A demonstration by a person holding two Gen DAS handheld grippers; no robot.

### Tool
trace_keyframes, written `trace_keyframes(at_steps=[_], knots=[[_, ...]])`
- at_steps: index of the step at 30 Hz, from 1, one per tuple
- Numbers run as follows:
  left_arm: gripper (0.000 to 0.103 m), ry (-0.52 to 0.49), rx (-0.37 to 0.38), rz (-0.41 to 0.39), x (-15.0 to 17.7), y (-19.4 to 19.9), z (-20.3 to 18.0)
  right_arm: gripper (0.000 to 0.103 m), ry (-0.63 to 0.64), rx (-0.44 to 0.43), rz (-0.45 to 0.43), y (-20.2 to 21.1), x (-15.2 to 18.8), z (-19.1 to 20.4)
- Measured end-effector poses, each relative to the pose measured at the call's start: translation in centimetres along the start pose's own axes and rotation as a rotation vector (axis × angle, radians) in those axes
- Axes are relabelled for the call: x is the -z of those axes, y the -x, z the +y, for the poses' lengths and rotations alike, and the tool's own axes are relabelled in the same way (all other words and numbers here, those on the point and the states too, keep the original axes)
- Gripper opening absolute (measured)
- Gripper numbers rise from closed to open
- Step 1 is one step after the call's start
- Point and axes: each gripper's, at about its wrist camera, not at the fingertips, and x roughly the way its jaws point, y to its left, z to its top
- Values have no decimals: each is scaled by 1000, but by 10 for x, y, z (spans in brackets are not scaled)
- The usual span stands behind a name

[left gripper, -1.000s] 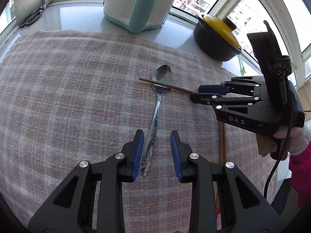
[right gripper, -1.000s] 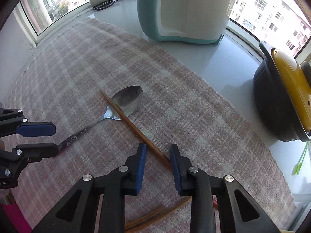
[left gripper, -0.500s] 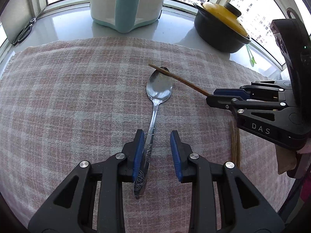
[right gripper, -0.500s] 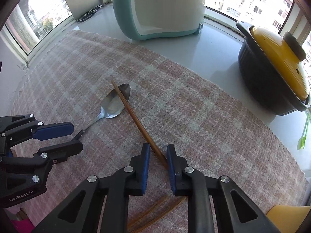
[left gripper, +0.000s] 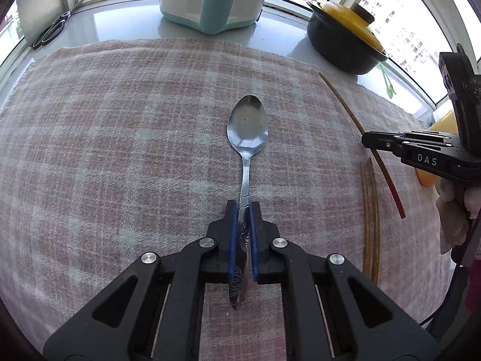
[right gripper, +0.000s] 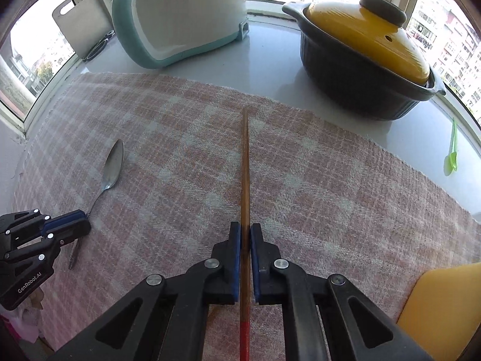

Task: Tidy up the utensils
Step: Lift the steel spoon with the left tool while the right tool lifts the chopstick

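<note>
A metal spoon [left gripper: 248, 129] lies on the pink checked cloth [left gripper: 120, 150], bowl pointing away. My left gripper [left gripper: 243, 210] is shut on the spoon's handle. The spoon also shows in the right wrist view [right gripper: 113, 162], where the left gripper [right gripper: 79, 225] sits at the left edge. My right gripper [right gripper: 245, 230] is shut on a brown chopstick [right gripper: 245, 165] with a red end, held pointing forward. In the left wrist view the right gripper [left gripper: 368, 141] holds that chopstick [left gripper: 345, 105] at the right.
Two more chopsticks [left gripper: 370, 210] lie on the cloth at the right. A black pot with a yellow lid [right gripper: 360, 48] and a teal-and-white appliance [right gripper: 177, 15] stand on the sill behind. A yellow object [right gripper: 445, 310] is at near right. Scissors [left gripper: 48, 34] lie far left.
Both grippers closed: the left onto the spoon handle, the right onto the chopstick. The chopstick lifted off the spoon's bowl and swung away to the right.
</note>
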Motion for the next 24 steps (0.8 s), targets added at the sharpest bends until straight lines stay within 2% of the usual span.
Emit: trace_keyframes(at_steps=[12,24], knots=[[6,43,28,0,50,23,-5,4,-60,11,-20,31,68,-10],[6,24,3,16,105,41,-24,4,-76,-55,10,45,138,-8]])
